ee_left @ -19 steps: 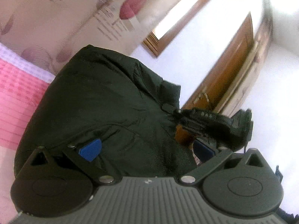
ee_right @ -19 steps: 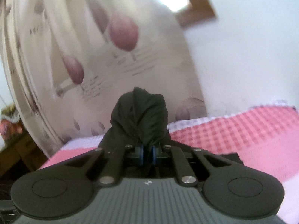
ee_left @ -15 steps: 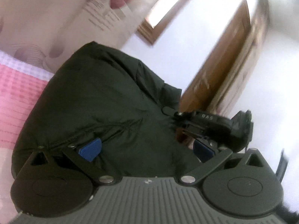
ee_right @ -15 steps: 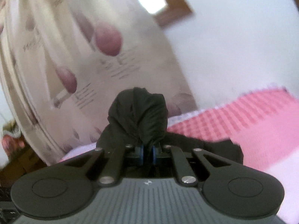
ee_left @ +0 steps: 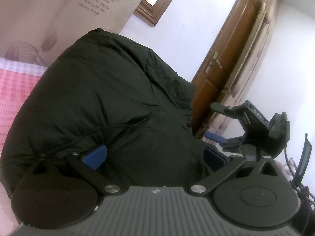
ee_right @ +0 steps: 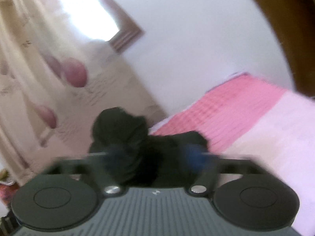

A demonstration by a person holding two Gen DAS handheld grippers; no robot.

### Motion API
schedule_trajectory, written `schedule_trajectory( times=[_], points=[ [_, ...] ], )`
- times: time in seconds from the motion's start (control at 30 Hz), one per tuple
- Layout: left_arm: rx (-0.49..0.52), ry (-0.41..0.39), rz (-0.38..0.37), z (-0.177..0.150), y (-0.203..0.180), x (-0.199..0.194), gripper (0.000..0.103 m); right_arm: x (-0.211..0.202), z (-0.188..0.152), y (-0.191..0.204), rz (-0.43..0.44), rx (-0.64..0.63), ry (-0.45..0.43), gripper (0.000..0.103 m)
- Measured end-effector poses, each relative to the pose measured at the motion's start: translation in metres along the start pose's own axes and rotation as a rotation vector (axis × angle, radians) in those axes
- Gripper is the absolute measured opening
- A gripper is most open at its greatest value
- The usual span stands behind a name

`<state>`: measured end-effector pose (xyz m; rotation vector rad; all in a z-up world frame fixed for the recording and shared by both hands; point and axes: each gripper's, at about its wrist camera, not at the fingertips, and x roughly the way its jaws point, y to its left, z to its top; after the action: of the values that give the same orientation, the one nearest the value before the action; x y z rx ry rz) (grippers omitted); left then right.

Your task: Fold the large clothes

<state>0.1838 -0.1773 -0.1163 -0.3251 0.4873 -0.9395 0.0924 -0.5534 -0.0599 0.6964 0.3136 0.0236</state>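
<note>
**Right jaws springing apart, dark jacket bulging between both grippers**

My right gripper (ee_right: 153, 155) is opening as I speak: its blue pads (ee_right: 194, 154) are swinging wide, and the black jacket (ee_left: 102, 102) sits bunched in the gap with neither pad pressing on it. From where I sit, that reads as letting go of a fold so the cloth can settle onto the pink bedspread (ee_right: 226, 106). The picture here is smeared by motion, so finer detail of the cloth is lost to me.

Over on the left gripper (ee_left: 153, 157), the jaws stand wide too. The jacket fills the space between them, with one blue pad (ee_left: 95, 155) tucked against the fabric, but I cannot say it is pinched; it looks more like resting on or cradling the bulk than gripping it.

The jacket itself is a puffy, padded mound, heaped on the bed in front of the leaf-print curtain (ee_left: 49, 9), with stitched seams and soft creases running across it. It looks springy; I judge it will puff back unless pressed flat.
</note>
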Motion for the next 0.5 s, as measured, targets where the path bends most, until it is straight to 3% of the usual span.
schedule_trajectory(
  times=[0.13,0.23,0.3,0.33,0.4,0.43,0.5],
  points=[
    [0.01,-0.005,-0.001,-0.003,-0.004,0.002,0.103,0.018,0.004,-0.007,-0.013,0.076,0.126,0.103],
    [0.018,-0.005,-0.002,-0.006,-0.005,0.0,0.103,0.041,0.0,0.007,0.096,0.169,0.221,0.103],
    [0.03,-0.003,-0.001,-0.009,-0.005,0.0,0.103,0.054,0.001,0.037,0.143,0.108,0.233,0.103],
    [0.035,-0.002,0.001,-0.01,-0.005,0.0,0.103,0.062,0.001,0.052,0.142,0.065,0.239,0.097],
    [0.039,-0.015,0.017,-0.01,-0.005,-0.001,0.103,0.085,-0.001,0.085,0.098,-0.089,0.25,0.055],
    [0.032,-0.028,0.025,-0.01,-0.003,-0.002,0.103,0.094,-0.001,0.092,0.084,-0.136,0.252,0.027],
    [-0.001,-0.052,0.017,-0.008,0.002,-0.004,0.103,0.114,0.006,0.097,0.117,-0.157,0.241,0.019]
  ],
)
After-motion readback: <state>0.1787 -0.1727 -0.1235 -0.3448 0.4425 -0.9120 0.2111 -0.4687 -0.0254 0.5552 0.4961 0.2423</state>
